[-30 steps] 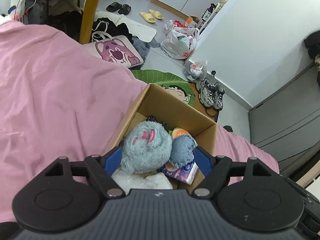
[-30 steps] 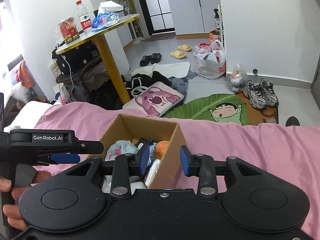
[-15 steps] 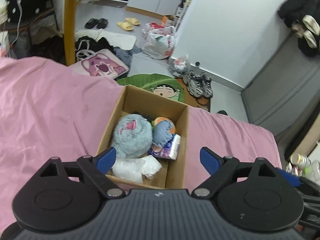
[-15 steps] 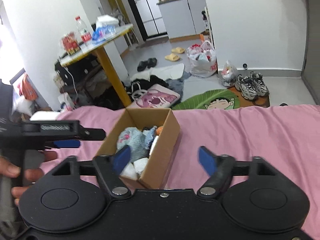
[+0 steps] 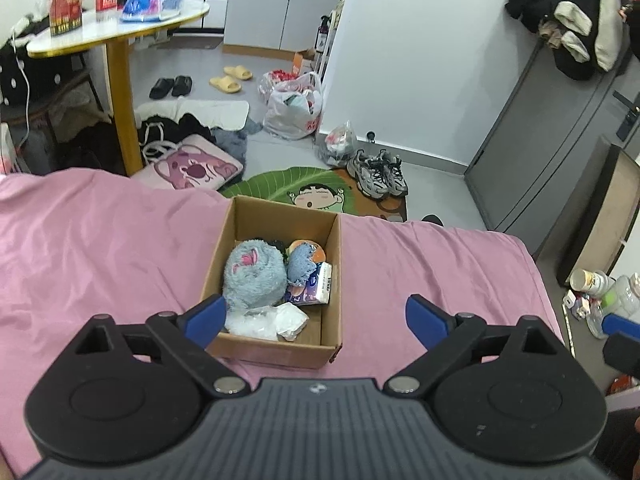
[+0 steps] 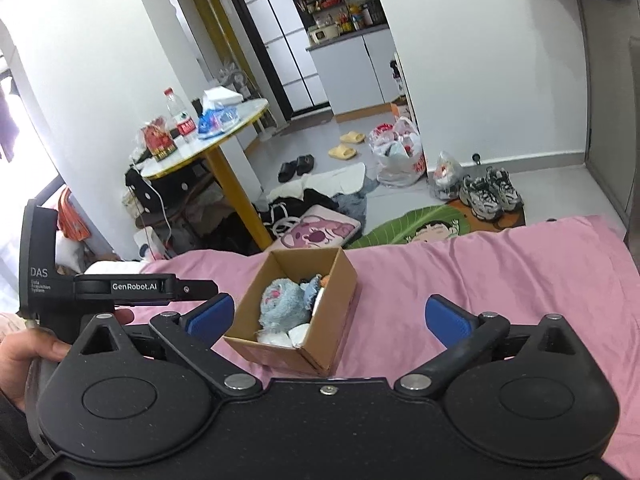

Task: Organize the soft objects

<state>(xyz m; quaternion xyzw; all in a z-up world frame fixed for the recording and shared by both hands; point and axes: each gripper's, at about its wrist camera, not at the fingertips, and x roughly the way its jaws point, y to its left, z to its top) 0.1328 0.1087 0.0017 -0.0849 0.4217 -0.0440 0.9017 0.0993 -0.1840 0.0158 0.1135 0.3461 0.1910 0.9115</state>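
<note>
A brown cardboard box [image 5: 334, 280] [image 6: 340, 284] stands on the pink bedsheet [image 5: 100, 248] [image 6: 500, 272]. Inside it lie a fluffy grey-blue plush [image 5: 254, 274] [image 6: 280, 304], a smaller blue and orange plush [image 5: 302, 260], a tissue pack [image 5: 316, 290] and a white plastic bag [image 5: 272, 320]. My left gripper [image 5: 314, 318] hangs open above and behind the box, holding nothing. My right gripper [image 6: 328, 316] is open and empty too, further back. In the right wrist view the left gripper body [image 6: 120, 288] shows at the left, held by a hand [image 6: 28, 350].
Beyond the bed's far edge the floor holds a pink cushion [image 5: 192, 166], a green leaf-shaped mat [image 5: 304, 188], sneakers [image 5: 378, 174], plastic bags [image 5: 292, 108] and slippers. A yellow-legged round table [image 5: 116, 36] stands at the left. A grey cabinet [image 5: 568, 132] is at the right.
Both grippers have pulled back and up from the box and opened wide. The plush lies in the box, free of the left gripper's fingers.
</note>
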